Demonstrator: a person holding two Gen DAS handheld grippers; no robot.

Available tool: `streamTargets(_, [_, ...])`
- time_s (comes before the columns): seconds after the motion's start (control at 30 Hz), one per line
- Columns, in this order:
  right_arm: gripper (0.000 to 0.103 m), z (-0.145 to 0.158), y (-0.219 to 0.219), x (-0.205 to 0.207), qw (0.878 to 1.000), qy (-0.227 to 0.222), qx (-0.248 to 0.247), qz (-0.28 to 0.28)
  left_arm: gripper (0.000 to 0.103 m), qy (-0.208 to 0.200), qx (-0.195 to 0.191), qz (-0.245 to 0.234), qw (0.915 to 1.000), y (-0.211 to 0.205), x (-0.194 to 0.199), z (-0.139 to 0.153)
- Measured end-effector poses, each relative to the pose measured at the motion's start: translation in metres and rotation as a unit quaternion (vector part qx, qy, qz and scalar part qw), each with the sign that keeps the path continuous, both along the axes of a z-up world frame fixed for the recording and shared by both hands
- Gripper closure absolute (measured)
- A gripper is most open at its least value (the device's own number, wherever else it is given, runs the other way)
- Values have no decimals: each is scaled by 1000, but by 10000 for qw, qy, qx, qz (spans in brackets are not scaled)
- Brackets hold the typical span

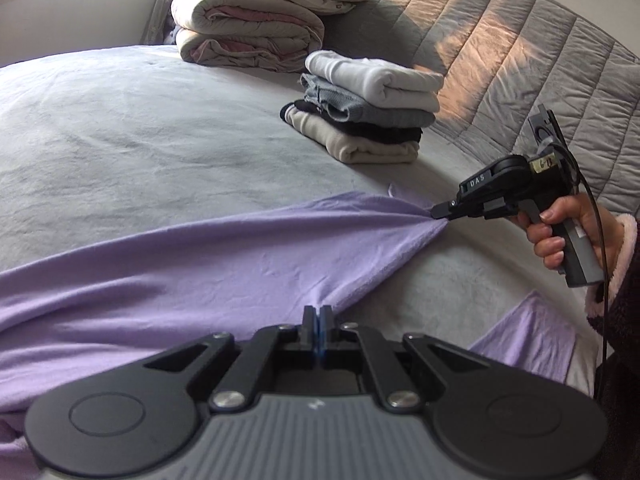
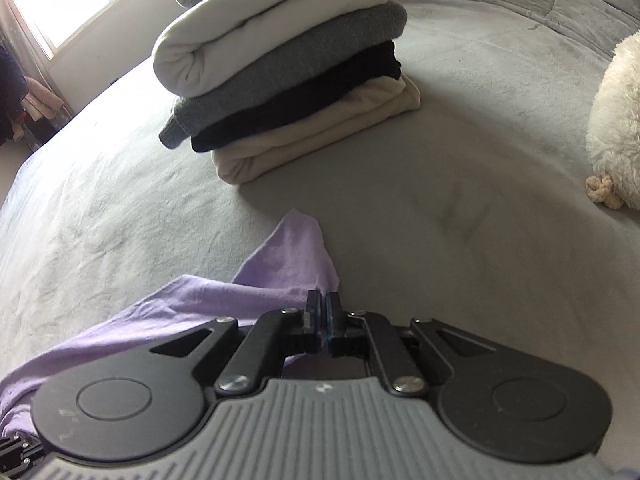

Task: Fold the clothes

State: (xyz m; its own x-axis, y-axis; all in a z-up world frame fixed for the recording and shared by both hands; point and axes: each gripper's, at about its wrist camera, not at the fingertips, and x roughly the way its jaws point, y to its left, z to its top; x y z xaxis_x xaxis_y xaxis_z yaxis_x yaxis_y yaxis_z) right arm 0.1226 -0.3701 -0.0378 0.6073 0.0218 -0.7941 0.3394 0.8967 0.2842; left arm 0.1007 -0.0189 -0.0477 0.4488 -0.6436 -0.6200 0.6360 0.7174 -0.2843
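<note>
A lilac garment (image 1: 224, 248) lies stretched across the grey bed (image 1: 120, 128). My left gripper (image 1: 317, 312) is shut on its near edge. My right gripper (image 1: 438, 213) is shut on its far corner and pulls it taut; in the right wrist view the right gripper (image 2: 324, 300) pinches the lilac garment (image 2: 280, 264), with a loose corner sticking up past the fingers. Another part of the lilac fabric (image 1: 528, 340) lies at the lower right.
A stack of folded clothes (image 1: 368, 112), white, grey, black and beige, sits on the bed just beyond the garment; it also shows in the right wrist view (image 2: 288, 72). Folded duvets (image 1: 252, 28) lie at the back. A quilted headboard (image 1: 520, 60) is to the right. A fluffy white toy (image 2: 616, 128) lies on the right.
</note>
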Motion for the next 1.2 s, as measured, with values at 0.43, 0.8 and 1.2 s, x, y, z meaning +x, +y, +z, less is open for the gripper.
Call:
streamTargets(0.43, [67,16,-8,11,9986,-502,118,-87,77,-26,-319,590,9977,13,14,15])
streamTargets(0.8, [67,5,-3,36,9972,-612,-227,357,65,-322,253,439,9982,-51,67,27])
streamTargets(1.2, [67,-8,1,45,9935,-759,-471,707,65,-44,719,-21,9974,-114,104,1])
